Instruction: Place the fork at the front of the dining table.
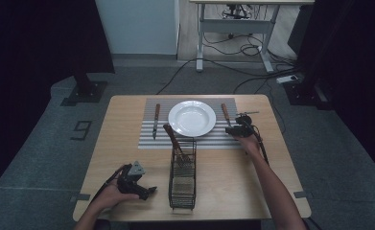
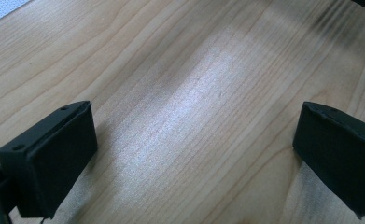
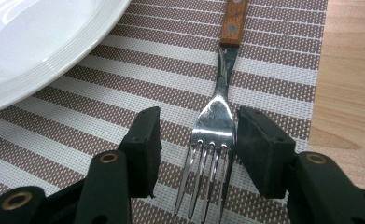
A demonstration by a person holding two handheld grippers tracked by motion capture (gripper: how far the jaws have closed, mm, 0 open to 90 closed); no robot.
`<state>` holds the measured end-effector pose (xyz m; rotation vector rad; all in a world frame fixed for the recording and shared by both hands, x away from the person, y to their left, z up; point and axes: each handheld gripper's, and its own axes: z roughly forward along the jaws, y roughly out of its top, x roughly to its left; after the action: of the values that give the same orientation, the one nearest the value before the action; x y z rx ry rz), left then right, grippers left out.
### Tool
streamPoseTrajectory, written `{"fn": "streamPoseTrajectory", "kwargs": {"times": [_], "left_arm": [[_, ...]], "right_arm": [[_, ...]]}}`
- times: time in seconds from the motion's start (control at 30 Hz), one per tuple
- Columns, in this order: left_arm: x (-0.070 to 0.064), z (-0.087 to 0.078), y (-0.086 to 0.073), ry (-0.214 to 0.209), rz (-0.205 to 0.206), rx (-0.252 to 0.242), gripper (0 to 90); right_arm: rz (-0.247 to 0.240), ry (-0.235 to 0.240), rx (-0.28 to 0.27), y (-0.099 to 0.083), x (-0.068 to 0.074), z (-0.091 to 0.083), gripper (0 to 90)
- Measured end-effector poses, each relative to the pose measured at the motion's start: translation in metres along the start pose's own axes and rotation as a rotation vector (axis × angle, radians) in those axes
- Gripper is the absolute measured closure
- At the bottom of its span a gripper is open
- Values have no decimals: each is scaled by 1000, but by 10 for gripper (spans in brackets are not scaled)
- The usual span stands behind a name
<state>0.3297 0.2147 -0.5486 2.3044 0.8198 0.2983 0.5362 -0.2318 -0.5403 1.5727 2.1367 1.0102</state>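
From the high view, a wooden table [image 1: 233, 177] carries a striped placemat [image 1: 149, 139] with a white plate [image 1: 192, 118] in its middle. A knife [image 1: 156, 120] lies on the mat to the left of the plate, and a fork [image 1: 226, 114] with a wooden handle lies on the mat to the right of it. The right gripper [image 1: 236, 129] sits at the near end of the fork, held by the person's right hand [image 1: 249, 142]. Nearer the person, a black wire basket [image 1: 182, 177] stands on the bare wood with a wooden-handled utensil [image 1: 172, 139] leaning out of its far end. The left gripper [image 1: 144, 191] rests low over the table to the left of the basket, held in the left hand [image 1: 109, 196].

In the left gripper view, the two black jaws stand wide apart with bare table [image 2: 189, 107] between them. A corner of the placemat [image 2: 0, 9] shows at the top left.

In the right gripper view, the right gripper [image 3: 196, 135] has its jaws partly open on either side of the fork [image 3: 215, 121], around the head just above the prongs. The right jaw lies against the fork's edge; the left jaw stands a little apart from it. The fork lies flat on the placemat [image 3: 273, 70], prongs toward the camera and handle pointing away. The plate [image 3: 35, 46] sits at the upper left, and the bare table [image 3: 353, 70] runs down the right edge.
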Motion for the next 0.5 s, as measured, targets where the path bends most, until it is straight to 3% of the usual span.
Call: {"fn": "streamPoseTrajectory", "kwargs": {"times": [0.5], "left_arm": [[0, 0, 0, 1, 0, 0, 0]], "right_arm": [[0, 11, -2, -2, 3, 0, 495]]}}
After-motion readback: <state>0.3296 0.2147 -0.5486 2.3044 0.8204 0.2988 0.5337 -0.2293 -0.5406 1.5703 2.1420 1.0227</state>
